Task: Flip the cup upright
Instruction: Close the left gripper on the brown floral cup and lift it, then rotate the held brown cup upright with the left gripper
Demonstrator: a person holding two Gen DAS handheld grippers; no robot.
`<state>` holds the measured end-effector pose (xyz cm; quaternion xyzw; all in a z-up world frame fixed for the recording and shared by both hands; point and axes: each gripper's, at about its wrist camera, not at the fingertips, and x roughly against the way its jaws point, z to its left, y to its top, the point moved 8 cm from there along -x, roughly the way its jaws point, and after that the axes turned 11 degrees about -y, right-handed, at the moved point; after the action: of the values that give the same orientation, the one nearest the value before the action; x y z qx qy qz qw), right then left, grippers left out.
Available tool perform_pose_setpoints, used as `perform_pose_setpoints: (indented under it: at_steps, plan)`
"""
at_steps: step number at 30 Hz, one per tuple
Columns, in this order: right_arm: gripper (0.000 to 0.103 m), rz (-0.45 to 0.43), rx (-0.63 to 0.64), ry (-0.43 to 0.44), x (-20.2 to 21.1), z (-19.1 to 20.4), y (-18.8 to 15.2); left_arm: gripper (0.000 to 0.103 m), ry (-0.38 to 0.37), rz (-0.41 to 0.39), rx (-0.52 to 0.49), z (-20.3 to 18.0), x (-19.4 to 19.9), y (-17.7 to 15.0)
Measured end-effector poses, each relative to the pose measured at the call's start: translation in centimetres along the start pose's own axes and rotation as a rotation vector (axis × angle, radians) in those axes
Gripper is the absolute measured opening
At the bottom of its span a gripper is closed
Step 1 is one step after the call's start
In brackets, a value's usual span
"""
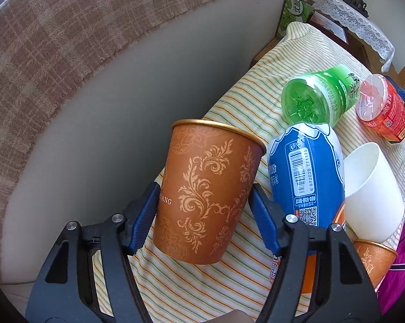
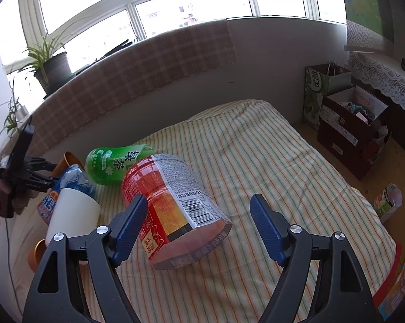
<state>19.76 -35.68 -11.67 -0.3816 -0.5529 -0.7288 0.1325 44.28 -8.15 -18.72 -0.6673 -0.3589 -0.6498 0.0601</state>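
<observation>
An orange paper cup [image 1: 205,191] with gold scrollwork and a gold rim stands nearly upright, rim up, between the blue pads of my left gripper [image 1: 205,207]. Both pads press its sides, so the gripper is shut on it. Its base rests on or just above the striped bedsheet [image 1: 256,102]. In the right wrist view the same cup [image 2: 65,162] shows at far left, held by the left gripper [image 2: 50,175]. My right gripper [image 2: 199,228] is open and empty, with the red bottle [image 2: 172,202] lying just ahead of its left pad.
A blue bottle [image 1: 307,177], a green bottle [image 1: 318,97] and a red bottle [image 1: 383,107] lie on the sheet. A white cup [image 1: 372,191] lies on its side. A second orange cup [image 1: 374,261] lies at right. Wall and plaid cloth [image 1: 81,32] stand to the left.
</observation>
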Motion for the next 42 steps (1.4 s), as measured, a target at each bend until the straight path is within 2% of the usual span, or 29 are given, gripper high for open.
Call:
perform_pose_setpoints:
  at_steps: [12, 18, 21, 24, 32, 38, 42]
  plan:
    - [0.078, 0.001, -0.007, 0.004, 0.4, 0.0, -0.4, 0.065, 0.025, -0.134, 0.14, 0.9, 2.6, -2.5]
    - [0.078, -0.012, 0.003, 0.021, 1.4, 0.4, -0.5, 0.065, 0.073, -0.229, 0.228, 1.2, 6.3, -4.2]
    - [0.078, -0.022, 0.007, 0.036, 2.2, 0.7, -0.6, 0.065, 0.097, -0.293, 0.259, 0.2, 9.1, -5.2]
    - [0.078, -0.033, 0.021, 0.056, 3.0, 1.1, -0.8, 0.065, 0.116, -0.352, 0.285, -1.8, 11.8, -6.1]
    - [0.078, -0.058, 0.025, 0.136, 5.7, 1.5, -1.4, 0.065, 0.075, -0.43, 0.325, -10.2, 16.1, -7.7]
    - [0.078, -0.063, 0.045, 0.176, 7.7, 0.5, -2.5, 0.065, -0.01, -0.477, 0.368, -17.5, 16.0, -8.3]
    - [0.078, -0.063, 0.066, 0.192, 8.5, -0.5, -3.3, 0.065, -0.024, -0.488, 0.388, -22.0, 13.9, -9.0]
